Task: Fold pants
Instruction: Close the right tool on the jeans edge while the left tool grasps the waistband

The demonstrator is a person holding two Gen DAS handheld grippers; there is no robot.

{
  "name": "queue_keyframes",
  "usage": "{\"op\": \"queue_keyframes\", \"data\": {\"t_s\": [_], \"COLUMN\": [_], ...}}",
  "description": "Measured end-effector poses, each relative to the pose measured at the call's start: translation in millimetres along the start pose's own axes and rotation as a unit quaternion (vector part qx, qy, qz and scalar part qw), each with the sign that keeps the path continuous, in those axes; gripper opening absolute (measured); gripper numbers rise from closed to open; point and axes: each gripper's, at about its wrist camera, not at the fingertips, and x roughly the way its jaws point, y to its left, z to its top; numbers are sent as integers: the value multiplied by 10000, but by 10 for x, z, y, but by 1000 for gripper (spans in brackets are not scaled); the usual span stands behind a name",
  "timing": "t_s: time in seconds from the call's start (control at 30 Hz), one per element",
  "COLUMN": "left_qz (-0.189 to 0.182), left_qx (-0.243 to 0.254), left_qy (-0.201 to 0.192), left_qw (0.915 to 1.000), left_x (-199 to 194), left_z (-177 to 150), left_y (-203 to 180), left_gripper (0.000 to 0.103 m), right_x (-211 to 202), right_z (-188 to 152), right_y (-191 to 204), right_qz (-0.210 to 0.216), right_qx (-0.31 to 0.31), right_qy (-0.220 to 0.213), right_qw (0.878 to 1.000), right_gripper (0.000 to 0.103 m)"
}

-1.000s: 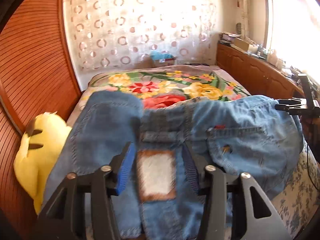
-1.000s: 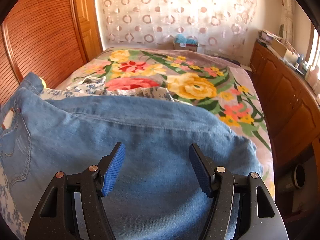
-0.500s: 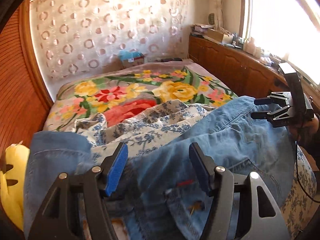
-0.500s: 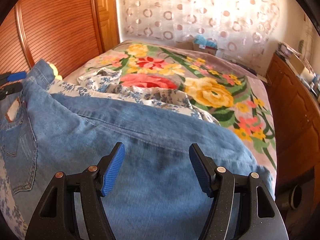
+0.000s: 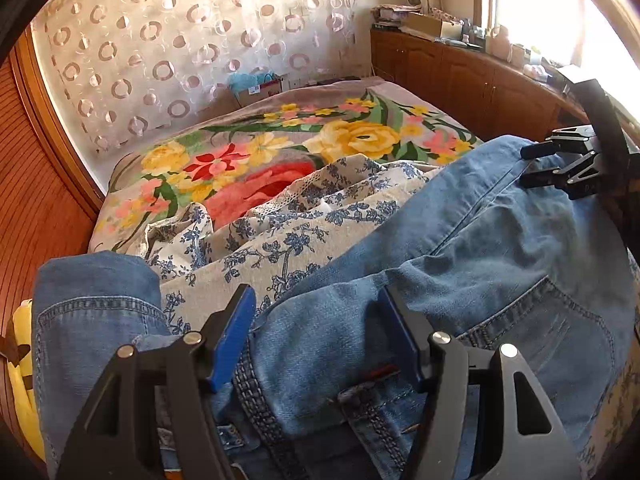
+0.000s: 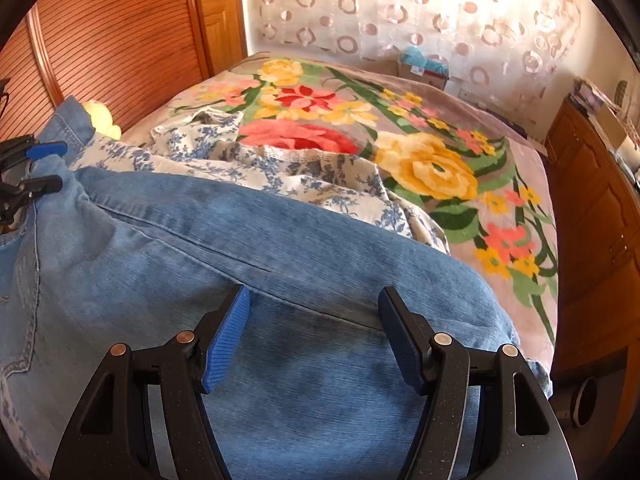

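Left hand-held gripper [image 5: 316, 336] sits over the waistband end of the jeans [image 5: 460, 264], jaws apart with denim bunched between them but the pads not pressing on it, so released; its jaws have just been opening; left wrist view: jeans lie across the near edge of the bed [image 5: 280, 136], long axis running left to right, a back pocket just right of the jaws; the legs stretch away toward the right hand-held gripper [image 5: 560, 168] at the far right, which is just at the leg's edge; a blue-flowered cloth [image 5: 304, 232] lies behind the jeans, partly under them; yellow plush toy [image 5: 20, 380] at the left edge

Right wrist view: right hand-held gripper [image 6: 314, 340] hovers over the leg part of the jeans [image 6: 240, 248], jaws wide, nothing clamped; side seam runs across just ahead of the fingertips; waistband end is far left, where the left hand-held gripper [image 6: 40, 168] is; so left hand is nearer the waist, right nearer the leg end; my read: next fold brings one end over the other along that axis
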Motion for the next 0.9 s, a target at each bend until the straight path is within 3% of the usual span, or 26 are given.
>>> {"op": "queue_keyframes", "data": {"t_s": [0.1,0.17,0.2,0.27,0.37,0.57,0.77,0.9], "left_qz": [18,-38,-90,-68,-141,-97,47,209], "left_qx": [71,150,173,267,329,286,-173,-354], "left_qy": [19,52,82,103,121,-165,-911,-940], "left_qw": [10000,9999,9998,9996,9993,9994,9957,9947], "left_x": [-7,-13,-11,-26,-65,-252,-624,-578], "left_z": [-26,-45,-58,-74,-95,-105,35,104], "left_y": [-21,-44,-55,-85,-116,-155,-47,49], "left_gripper": [61,50,49,41,25,12,11,10], "right_x": [-12,-31,-33,-56,-98,-337,-801,-878], "right_z": [-20,-36,-36,-59,-105,-149,48,257], "right_y": [-2,-1,5,23,63,132,150,225], "right_qz": [-49,-44,-51,5,14,-45,-218,-460], "right_qx": [-7,-11,-17,-32,-101,-117,-33,-153], "right_qy": [-26,-55,-56,-28,1,-347,-1091,-1355], "right_qw": [10000,10000,10000,10000,9999,9993,9938,9896], "right_gripper": [61,43,38,18,6,3,3,3]}}
